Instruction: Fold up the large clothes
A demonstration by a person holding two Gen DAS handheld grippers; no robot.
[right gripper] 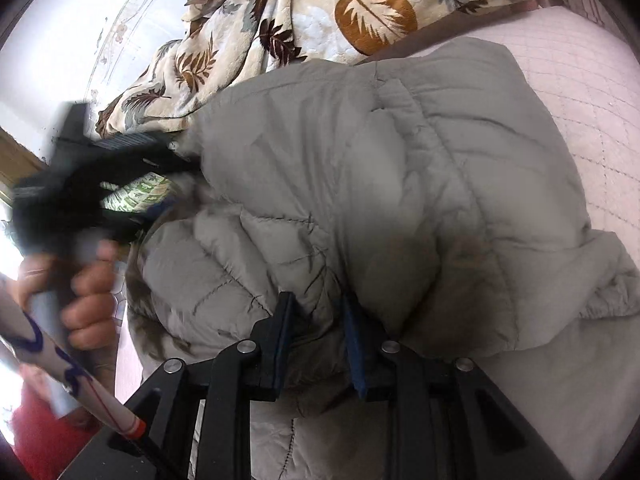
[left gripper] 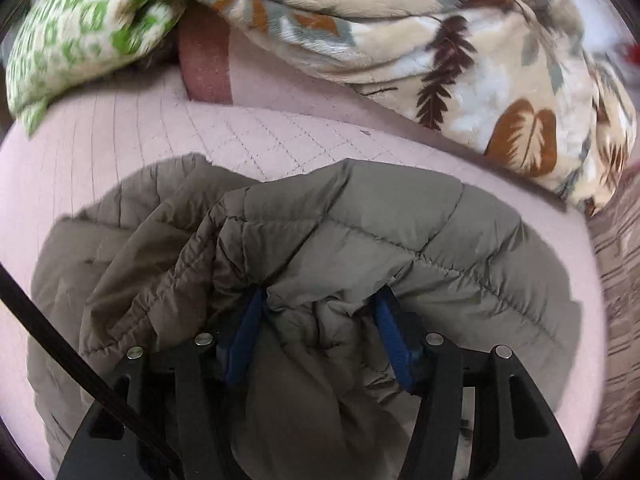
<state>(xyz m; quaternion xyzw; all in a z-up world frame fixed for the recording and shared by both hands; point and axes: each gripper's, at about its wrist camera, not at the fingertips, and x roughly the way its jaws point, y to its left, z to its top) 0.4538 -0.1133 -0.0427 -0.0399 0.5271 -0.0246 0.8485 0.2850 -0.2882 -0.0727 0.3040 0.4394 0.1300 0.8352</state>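
A grey-olive quilted puffer jacket (left gripper: 360,232) lies bunched on a pink quilted bed cover (left gripper: 100,148). My left gripper (left gripper: 320,300) has its blue-padded fingers closed on a thick fold of the jacket, with fabric bulging between them. In the right wrist view the same jacket (right gripper: 400,168) fills the middle. My right gripper (right gripper: 318,312) is shut on a bunched fold at its near edge. The left gripper (right gripper: 176,168) shows there too, blurred, held by a hand at the jacket's far left side.
A cream fleece blanket with brown leaf print (left gripper: 440,40) is heaped behind the jacket, also in the right wrist view (right gripper: 320,12). A green-and-white patterned pillow (left gripper: 80,32) sits at the back left. A striped fabric (left gripper: 620,280) lies at the right.
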